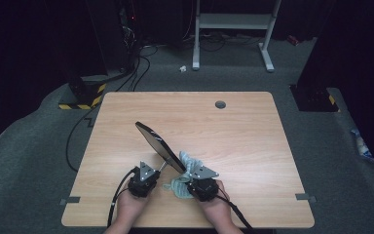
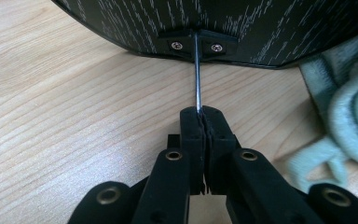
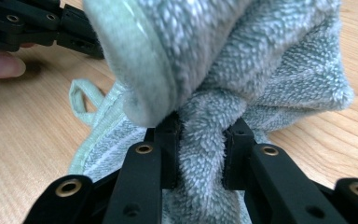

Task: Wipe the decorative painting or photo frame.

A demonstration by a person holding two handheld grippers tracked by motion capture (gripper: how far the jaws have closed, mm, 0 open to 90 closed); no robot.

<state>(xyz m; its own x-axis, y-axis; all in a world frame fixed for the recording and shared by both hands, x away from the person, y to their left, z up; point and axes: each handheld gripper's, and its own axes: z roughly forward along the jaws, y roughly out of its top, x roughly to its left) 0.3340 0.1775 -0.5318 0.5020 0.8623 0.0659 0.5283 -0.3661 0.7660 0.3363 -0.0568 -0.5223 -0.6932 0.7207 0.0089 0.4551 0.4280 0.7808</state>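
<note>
A dark oval panel (image 1: 157, 142) stands tilted over the middle of the wooden table (image 1: 233, 126), carried on a thin metal stem (image 2: 197, 77) fixed to its back (image 2: 270, 28) by a two-screw bracket. My left gripper (image 2: 205, 114) is shut on the lower end of that stem; from above it (image 1: 158, 169) sits near the front edge. My right gripper (image 3: 200, 135) is shut on a bunch of pale green towel (image 3: 261, 60). The towel (image 1: 189, 163) bulges up against the panel's lower right edge, and part of it lies on the table (image 2: 349, 107).
A round cable hole (image 1: 220, 104) sits near the table's far edge. On the floor beyond are black cables (image 1: 136, 68), a yellow-striped base (image 1: 85, 95) and a white frame (image 1: 233, 22). The left gripper (image 3: 37, 23) and a fingertip (image 3: 0, 65) show at the right gripper view's upper left.
</note>
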